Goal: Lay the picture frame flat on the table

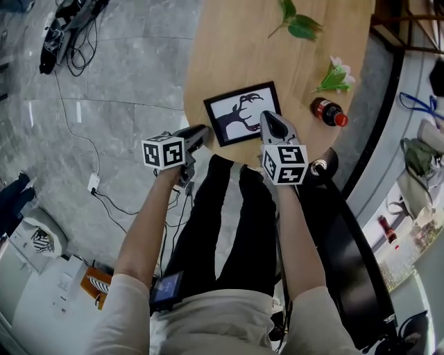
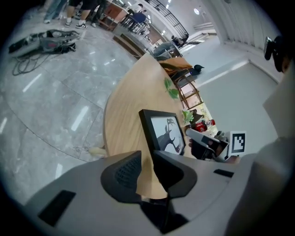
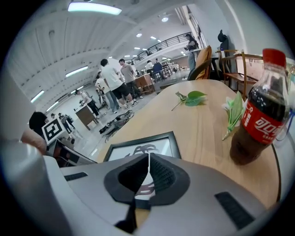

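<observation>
Task's picture frame [image 1: 243, 114] sat on bench [image 1: 229, 55] close to near edge, face up, seemingly flat already. Long axis ran left-right, slightly skewed. Nearer one was right tool [image 1: 266, 115]: tip over frame's right part, jaws pressed together, nothing between. Meanwhile left tool [image 1: 202, 132] hung just near-left of frame's left corner, off bench edge, jaws slightly apart, empty. Judgement: any final press or nudge suited right tool, frame straight ahead of it.

Grey tiled floor [image 1: 125, 76] under strip-lit ceiling [image 3: 94, 8]
</observation>
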`<state>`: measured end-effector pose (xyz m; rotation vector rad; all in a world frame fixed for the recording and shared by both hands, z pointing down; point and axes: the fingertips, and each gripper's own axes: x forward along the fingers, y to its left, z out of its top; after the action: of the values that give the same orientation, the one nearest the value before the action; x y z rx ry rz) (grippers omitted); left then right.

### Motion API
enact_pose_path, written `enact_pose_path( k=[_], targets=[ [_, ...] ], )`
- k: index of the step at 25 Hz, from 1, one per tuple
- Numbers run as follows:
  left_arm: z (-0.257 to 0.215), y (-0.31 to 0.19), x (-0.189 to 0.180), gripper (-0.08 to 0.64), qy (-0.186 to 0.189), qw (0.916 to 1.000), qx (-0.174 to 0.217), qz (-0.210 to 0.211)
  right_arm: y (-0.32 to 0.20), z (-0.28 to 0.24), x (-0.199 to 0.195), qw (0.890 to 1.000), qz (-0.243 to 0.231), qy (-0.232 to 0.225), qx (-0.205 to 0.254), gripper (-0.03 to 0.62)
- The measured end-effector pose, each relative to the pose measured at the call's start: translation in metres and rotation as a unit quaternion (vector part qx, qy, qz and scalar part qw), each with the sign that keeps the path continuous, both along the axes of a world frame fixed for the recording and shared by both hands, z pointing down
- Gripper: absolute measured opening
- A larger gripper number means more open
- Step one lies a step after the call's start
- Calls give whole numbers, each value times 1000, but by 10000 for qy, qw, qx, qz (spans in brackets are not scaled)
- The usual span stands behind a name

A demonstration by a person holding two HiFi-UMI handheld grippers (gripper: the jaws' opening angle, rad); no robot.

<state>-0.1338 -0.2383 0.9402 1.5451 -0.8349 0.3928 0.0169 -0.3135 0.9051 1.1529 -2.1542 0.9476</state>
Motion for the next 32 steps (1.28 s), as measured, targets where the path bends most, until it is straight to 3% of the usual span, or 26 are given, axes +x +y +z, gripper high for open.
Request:
enact_pose_path(
  k=[5,8,13,18,25,29,32],
  targets=[
    [-20,16,-6,91,-728,9971,229,16,27,-21,8,9996,-242,104,-114,34],
    [-56,14,-3,91,-794,9952,536,-212,44,-36,18,9987,-336,237,-298,34],
    [-136,23,3,91,-914,9909,989,-42,65,-90,32,9978,-401,428,-316,35],
    [-210,28,8,91,-865,9866,1384,38,69,-151,30,9991,-342,185,-190,34],
    [-311,46,11,91,-673,9784,1893,-495,85,-240,25,9992,-324,-217,46,35],
    [-345,66,15,91,-1034,9739,1977,-407,115,-274,29,9982,-410,-419,-96,34],
    [-364,67,27,91,-1335,9673,2152,-113,124,-288,33,9960,-783,-404,-124,34]
  ],
)
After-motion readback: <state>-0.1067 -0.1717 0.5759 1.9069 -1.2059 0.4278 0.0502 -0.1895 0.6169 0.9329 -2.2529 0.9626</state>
